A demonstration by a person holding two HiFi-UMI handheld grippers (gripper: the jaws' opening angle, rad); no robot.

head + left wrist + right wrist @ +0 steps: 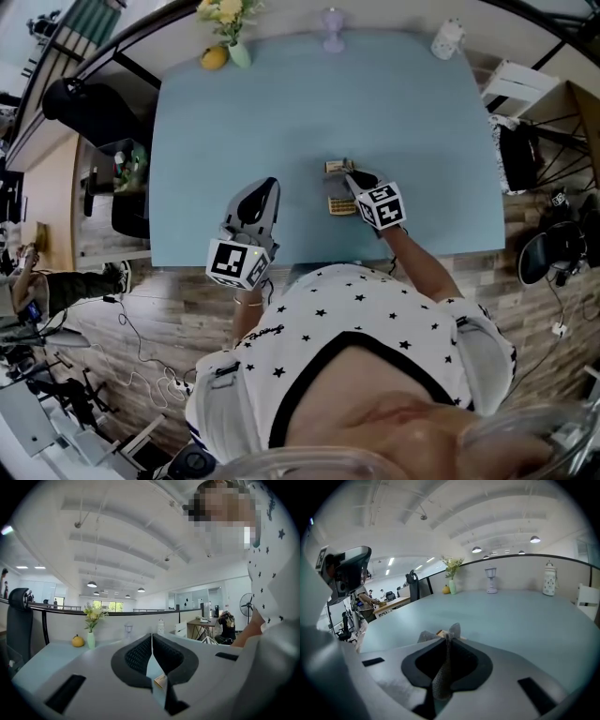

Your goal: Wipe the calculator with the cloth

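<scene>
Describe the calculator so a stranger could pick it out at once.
On the light blue table, look near the person's edge, under the right gripper, which grips a grey cloth. The calculator is the small flat tan slab with dark keys; the table's other things stand along the far edge.

White shirt (375, 309) with black stars; grey, black-padded left tongs (270, 186) and right tongs (349, 172).
</scene>
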